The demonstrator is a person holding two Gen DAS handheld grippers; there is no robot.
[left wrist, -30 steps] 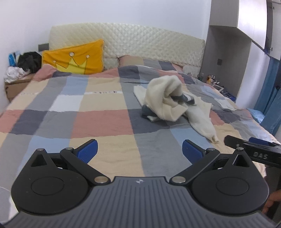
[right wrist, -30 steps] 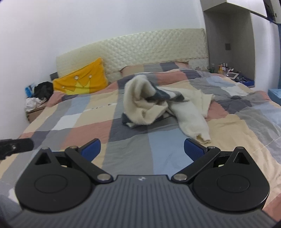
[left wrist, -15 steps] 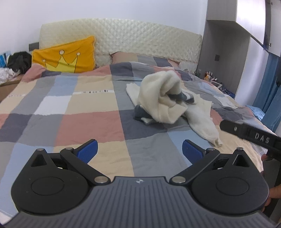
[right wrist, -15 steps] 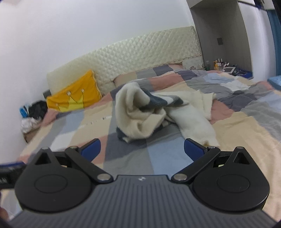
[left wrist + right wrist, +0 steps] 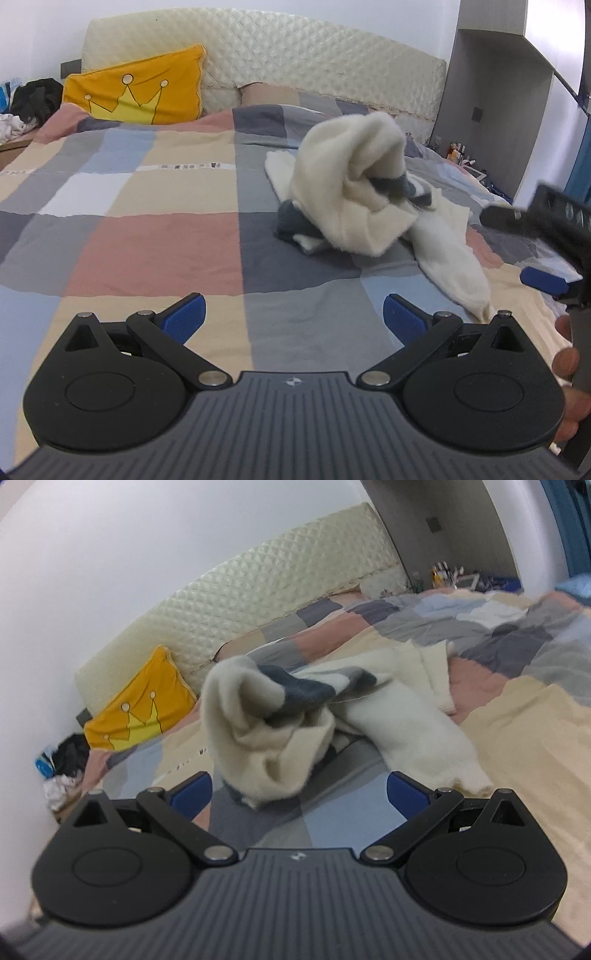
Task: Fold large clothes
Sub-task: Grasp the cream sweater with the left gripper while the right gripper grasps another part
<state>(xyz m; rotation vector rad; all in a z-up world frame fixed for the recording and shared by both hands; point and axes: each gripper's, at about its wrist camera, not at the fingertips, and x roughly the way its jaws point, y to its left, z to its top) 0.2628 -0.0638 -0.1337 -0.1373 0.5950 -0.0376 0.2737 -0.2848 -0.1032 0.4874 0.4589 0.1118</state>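
Left wrist view: left gripper spread wide, empty, above checked quilt; cream sweater crumpled ahead. Right gripper likewise spread, empty, near sweater.

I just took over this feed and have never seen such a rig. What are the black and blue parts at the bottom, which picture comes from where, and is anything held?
There is no robot arm. A person carries a hand-held gripper in each hand, each with a camera looking along its blue fingers. The left hand-held gripper and the right hand-held gripper both stand open and hold nothing. In the left view the right one also shows at the right edge. Ahead, on the patchwork bedspread, lies a crumpled cream sweater with grey-blue bands, unfolded. A yellow crown pillow leans on the headboard.
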